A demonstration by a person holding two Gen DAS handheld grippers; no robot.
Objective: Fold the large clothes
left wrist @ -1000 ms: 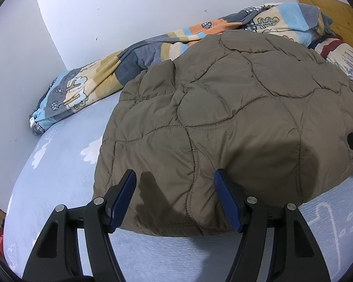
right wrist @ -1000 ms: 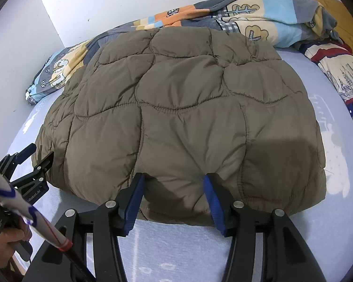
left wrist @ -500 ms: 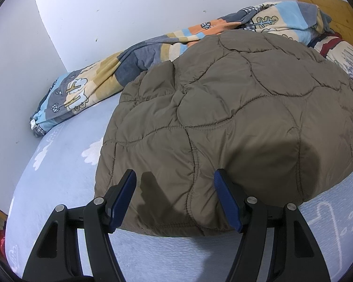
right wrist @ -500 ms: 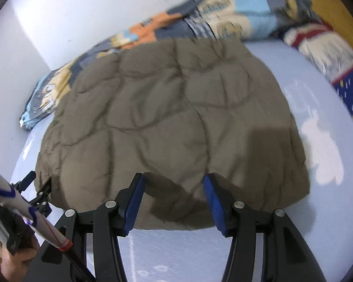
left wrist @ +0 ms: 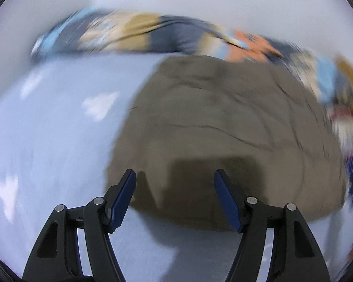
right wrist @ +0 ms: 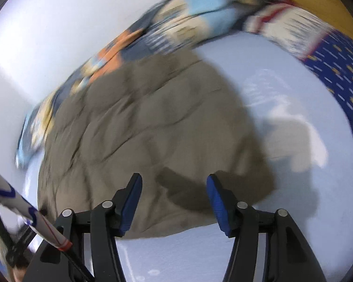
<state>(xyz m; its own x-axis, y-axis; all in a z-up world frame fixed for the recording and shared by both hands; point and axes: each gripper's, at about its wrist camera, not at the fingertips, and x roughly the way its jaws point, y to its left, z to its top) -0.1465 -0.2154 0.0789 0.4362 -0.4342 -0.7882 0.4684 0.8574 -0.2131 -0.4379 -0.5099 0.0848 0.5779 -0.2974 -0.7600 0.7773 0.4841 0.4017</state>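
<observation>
Both grippers hang clear above the near edge of the bed (left wrist: 47,152), and neither grips anything. Left gripper (left wrist: 175,199) stands released, its 2 blue pads apart over the near left corner of the brown quilted jacket (left wrist: 223,129). Right gripper (right wrist: 174,202) has just been widening its jaws, with only air between them; the jacket's near hem lies below, untouched. I judge the jacket is already folded into a compact bundle, lying mid-bed with its far edge against the patterned blanket (right wrist: 200,11) along the wall, so the hands look to be pulling away or seeking a new hold. Motion blur smears both views: stitching, sleeves and the fold layers cannot be made out. Whatever the white rod (right wrist: 23,216) at the right view's lower left belongs to is cut off.
</observation>
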